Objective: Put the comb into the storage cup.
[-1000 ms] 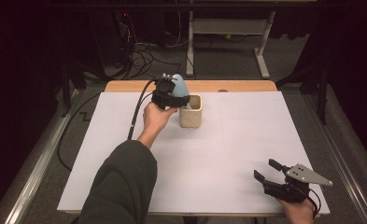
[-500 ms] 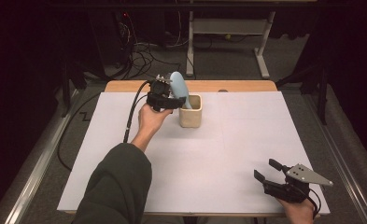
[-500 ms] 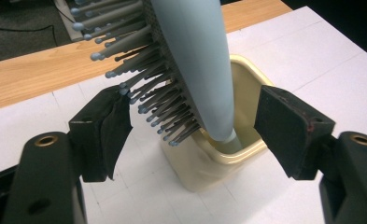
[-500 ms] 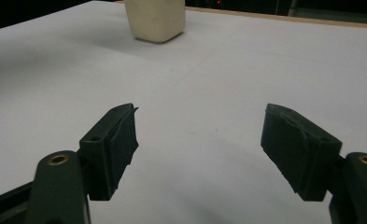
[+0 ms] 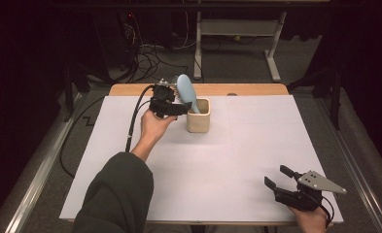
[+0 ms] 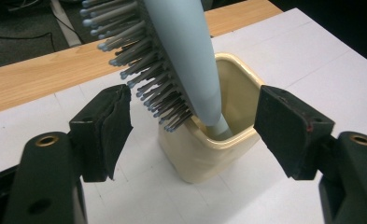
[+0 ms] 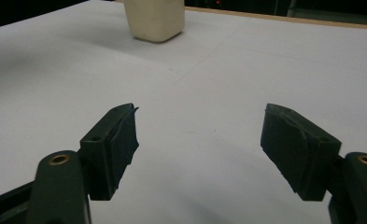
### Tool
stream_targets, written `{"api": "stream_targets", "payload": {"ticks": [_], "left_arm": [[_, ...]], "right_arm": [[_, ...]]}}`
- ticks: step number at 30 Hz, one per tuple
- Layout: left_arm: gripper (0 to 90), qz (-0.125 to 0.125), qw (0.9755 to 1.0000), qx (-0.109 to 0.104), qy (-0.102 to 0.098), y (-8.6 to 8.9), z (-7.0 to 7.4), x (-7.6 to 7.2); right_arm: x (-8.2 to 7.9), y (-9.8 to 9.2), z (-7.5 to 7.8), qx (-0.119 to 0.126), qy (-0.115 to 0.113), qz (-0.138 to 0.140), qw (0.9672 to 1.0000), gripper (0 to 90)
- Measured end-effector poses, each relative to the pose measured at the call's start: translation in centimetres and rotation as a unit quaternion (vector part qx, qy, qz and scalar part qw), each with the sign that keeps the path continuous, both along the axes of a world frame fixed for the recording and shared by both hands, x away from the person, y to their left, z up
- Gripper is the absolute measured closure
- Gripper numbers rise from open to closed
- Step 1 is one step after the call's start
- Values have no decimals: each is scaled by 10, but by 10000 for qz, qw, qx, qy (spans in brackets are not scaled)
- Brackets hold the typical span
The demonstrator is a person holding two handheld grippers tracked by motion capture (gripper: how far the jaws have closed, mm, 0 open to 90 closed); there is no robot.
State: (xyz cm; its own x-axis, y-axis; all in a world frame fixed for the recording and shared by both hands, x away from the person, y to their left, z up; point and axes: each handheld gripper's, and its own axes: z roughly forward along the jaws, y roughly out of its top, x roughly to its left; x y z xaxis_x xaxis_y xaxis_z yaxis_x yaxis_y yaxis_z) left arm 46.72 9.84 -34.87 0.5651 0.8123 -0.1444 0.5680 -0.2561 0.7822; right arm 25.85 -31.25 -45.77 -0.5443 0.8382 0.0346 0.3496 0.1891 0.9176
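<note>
A light blue hairbrush [image 5: 184,90] stands handle-down in a cream square cup [image 5: 199,119] near the table's far edge, leaning left with its bristles facing my left gripper [image 5: 178,108]. In the left gripper view the brush [image 6: 181,56] rises out of the cup [image 6: 218,154] between my left gripper's [image 6: 195,102] wide-apart jaws, and neither pad touches it. That gripper is open just left of the cup. My right gripper [image 5: 276,175] rests open at the near right corner, holding nothing. The right gripper [image 7: 200,116] faces the cup [image 7: 155,18] from far off.
White paper [image 5: 256,145] covers the table, with a strip of bare wood [image 5: 247,89] along the far edge. A black cable [image 5: 132,121] trails from the left gripper across the table's left side. A metal frame [image 5: 237,29] and loose cables lie on the floor beyond.
My left gripper has opened, let go of the brush and drawn back to the left of the cup. The brush now stands on its own in the cup. The right gripper has not moved.
</note>
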Motion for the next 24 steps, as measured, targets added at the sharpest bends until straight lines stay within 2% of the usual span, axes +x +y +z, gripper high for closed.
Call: {"api": "stream_targets", "payload": {"ticks": [15,24], "left_arm": [[280,-68,9999,-24,-115,11,2,-13],[280,-130,9998,-38,-160,12,4,-17]], "right_arm": [[0,0,0,0,3,-13,10000,276],[0,0,0,7,5,-23,10000,276]]}}
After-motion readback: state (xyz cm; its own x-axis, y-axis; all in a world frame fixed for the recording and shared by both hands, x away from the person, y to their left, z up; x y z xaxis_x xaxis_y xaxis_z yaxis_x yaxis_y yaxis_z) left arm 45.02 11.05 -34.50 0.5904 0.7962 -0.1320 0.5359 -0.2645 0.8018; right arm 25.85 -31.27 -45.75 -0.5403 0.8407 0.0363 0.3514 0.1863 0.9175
